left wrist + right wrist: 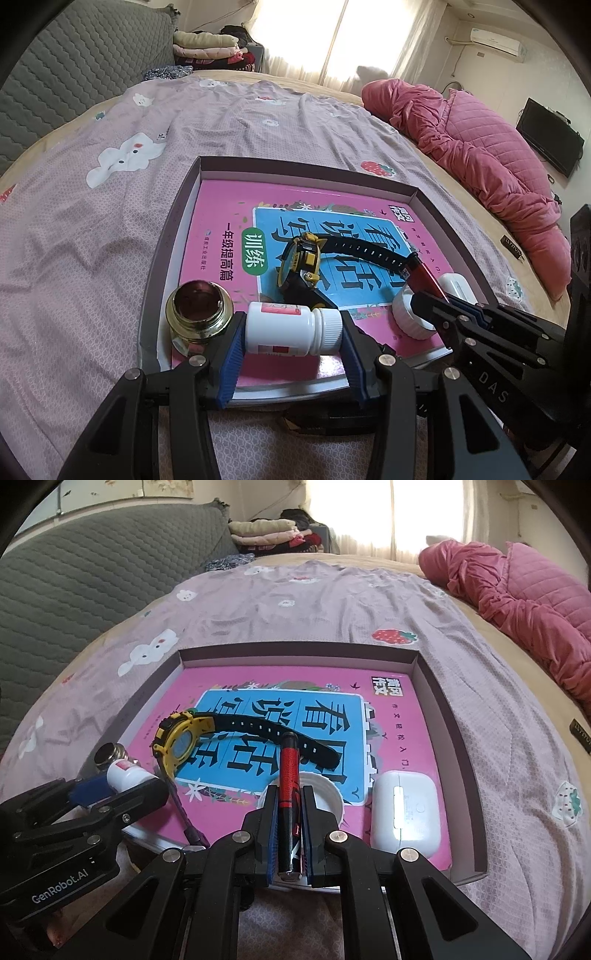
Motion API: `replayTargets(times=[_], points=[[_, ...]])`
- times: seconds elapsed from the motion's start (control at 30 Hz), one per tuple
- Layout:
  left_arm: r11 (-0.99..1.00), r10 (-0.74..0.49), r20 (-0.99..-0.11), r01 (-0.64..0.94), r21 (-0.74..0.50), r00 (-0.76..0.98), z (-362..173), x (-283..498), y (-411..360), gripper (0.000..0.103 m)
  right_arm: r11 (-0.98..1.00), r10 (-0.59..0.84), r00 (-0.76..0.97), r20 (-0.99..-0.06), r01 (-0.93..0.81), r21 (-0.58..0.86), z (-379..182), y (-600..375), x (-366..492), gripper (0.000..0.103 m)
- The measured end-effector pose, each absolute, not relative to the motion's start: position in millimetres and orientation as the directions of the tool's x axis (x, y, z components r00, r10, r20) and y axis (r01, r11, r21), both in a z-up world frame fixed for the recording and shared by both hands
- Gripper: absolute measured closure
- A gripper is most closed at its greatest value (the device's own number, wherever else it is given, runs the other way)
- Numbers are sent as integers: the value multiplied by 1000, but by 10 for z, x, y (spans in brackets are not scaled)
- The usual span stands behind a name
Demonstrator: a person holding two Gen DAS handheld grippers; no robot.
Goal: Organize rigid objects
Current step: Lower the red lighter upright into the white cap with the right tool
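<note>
A shallow dark-rimmed box (295, 164) (295, 649) lies on the bed with a pink book (221, 206) (406, 716) flat inside it. My left gripper (293, 323) (118, 789) is shut on a white pill bottle (284, 326) (123, 775) lying sideways at the box's near left. A brass-rimmed glass jar (199, 314) stands just left of it. My right gripper (289, 792) (439, 300) is shut on a red and black pen (289, 775) (424, 275), over a white round cap (325, 794) (406, 321). On the book lie a yellow and black watch (299, 262) (181, 742) and a white earbud case (404, 812) (458, 286).
The box rests on a lilac printed sheet (110, 206) (498, 738). A pink quilt (480, 147) (524, 590) is heaped at the right. A grey padded headboard (74, 66) runs along the left, with folded clothes (207, 48) behind and a dark screen (550, 136) at the far right.
</note>
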State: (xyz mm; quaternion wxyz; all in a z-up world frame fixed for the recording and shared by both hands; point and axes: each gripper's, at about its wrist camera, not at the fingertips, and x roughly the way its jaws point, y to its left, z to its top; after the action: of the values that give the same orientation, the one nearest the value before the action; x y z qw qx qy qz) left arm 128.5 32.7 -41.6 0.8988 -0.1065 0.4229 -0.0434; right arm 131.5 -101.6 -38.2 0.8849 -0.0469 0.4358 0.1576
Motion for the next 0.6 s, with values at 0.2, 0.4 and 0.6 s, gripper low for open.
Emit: replayTargets(times=[0.2, 0.4, 0.6], points=[[974, -167, -752, -12, -227, 638, -420, 1284, 329, 55, 943, 258, 566, -783, -323, 78, -377, -1030, 1316, 80], [975, -165, -753, -11, -222, 637, -428, 1290, 330, 55, 943, 257, 577, -775, -326, 70, -343, -1025, 1284, 79], [978, -157, -759, -9, -209, 632, -437, 1298, 323, 55, 943, 249, 576, -779, -328, 60, -340, -1013, 1264, 78]])
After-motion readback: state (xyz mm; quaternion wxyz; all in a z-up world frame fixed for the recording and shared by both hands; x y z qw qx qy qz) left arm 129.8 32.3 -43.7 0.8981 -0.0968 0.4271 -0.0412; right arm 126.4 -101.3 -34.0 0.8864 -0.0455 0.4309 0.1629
